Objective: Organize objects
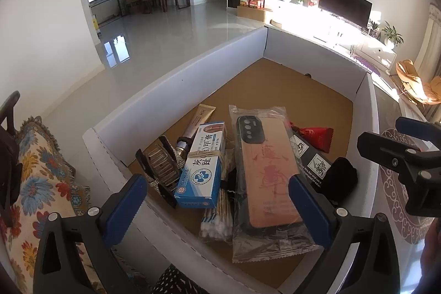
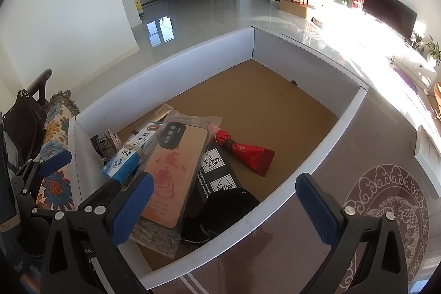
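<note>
The left gripper (image 1: 217, 200) hangs wide open and empty over the white box (image 1: 176, 90); the bagged phone case (image 1: 268, 170) lies just ahead, long axis along its reach — the right gripper (image 2: 224, 207), equally open, holds nothing, nearer the tabletop (image 2: 317, 239).

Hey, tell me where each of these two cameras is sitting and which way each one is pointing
Left wrist: rides the open left gripper above the near edge of the white box, facing into it; the right gripper shows at right.
Right wrist: rides the open right gripper over the box's near right wall, facing the same way; the left gripper shows at left.
Shared: the box, phone case, blue carton, red tube.
</note>
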